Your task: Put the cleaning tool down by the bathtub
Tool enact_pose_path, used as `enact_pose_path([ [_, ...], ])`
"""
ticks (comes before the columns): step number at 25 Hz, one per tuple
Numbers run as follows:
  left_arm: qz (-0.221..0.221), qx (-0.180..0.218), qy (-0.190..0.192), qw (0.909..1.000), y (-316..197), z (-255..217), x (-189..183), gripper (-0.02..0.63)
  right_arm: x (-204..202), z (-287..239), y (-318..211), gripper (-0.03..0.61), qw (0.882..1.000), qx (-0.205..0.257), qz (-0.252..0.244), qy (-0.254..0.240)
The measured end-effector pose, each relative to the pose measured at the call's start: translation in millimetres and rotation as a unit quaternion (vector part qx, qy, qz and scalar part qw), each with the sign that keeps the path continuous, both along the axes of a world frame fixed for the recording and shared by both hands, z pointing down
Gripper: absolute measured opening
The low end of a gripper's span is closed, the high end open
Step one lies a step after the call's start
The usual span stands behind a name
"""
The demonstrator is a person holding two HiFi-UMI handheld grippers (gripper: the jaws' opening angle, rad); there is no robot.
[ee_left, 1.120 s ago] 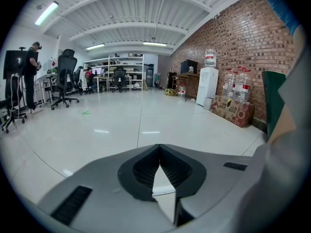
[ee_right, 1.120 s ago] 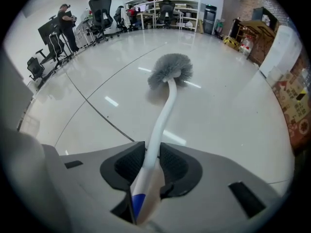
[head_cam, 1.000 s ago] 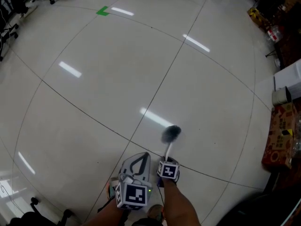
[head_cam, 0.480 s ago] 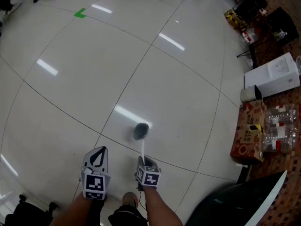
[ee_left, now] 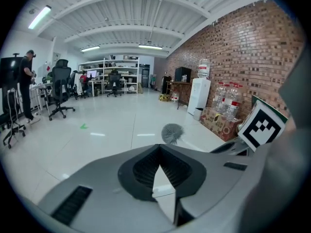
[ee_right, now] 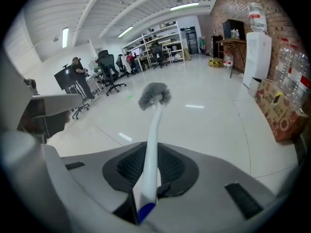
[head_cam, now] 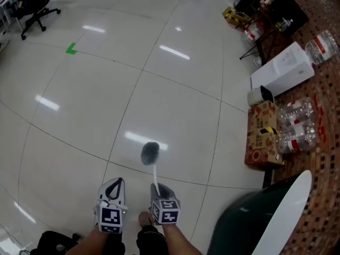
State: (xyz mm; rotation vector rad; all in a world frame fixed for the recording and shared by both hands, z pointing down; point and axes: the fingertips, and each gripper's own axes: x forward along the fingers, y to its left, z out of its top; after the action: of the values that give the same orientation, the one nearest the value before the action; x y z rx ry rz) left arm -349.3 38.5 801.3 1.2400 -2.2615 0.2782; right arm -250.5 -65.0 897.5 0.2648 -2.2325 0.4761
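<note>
My right gripper [head_cam: 158,188] is shut on the white handle of a cleaning brush [head_cam: 150,152], whose grey bristle head sticks out forward above the floor. In the right gripper view the handle [ee_right: 151,140] runs between the pads, with the bristle head [ee_right: 154,95] beyond. My left gripper [head_cam: 116,184] hangs beside it on the left, shut and empty; its tips meet [ee_left: 158,149], and the brush head [ee_left: 171,133] shows past them. The dark green bathtub with a white rim [head_cam: 284,211] lies at the lower right, about a step from the grippers.
A cardboard box [head_cam: 263,134], large water bottles [head_cam: 295,126] and a white water dispenser [head_cam: 281,68] line the brick strip at the right. An office chair [head_cam: 34,4] stands far left, near green floor tape [head_cam: 70,49]. Glossy white tiles stretch ahead.
The head view has swung to the right, bringing the box, bottles and bathtub into sight. The brush stays in the right gripper. The left gripper has drawn apart from the right one.
</note>
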Motion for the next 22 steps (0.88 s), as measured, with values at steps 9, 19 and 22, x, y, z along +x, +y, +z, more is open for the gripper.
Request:
enact_pose_path([
  [9,0.099,0.034,-0.066,0.9923,-51.6,-201.6,45.1,0.005,65.6,-216.9,-34.2,0.080,0.998,0.029,-0.010,-0.048],
  [19,0.225,0.058,-0.044,0.9716,-80.9,-333.4,120.3,0.005,138.6,-410.9,-51.2,0.079,0.990,0.085,0.061,-0.095],
  [22,0.252,0.081,-0.061,0.9622,-105.8,-377.4,125.8,0.005,160.2,-444.2,-52.7,0.080,0.985,0.104,0.091,-0.104],
])
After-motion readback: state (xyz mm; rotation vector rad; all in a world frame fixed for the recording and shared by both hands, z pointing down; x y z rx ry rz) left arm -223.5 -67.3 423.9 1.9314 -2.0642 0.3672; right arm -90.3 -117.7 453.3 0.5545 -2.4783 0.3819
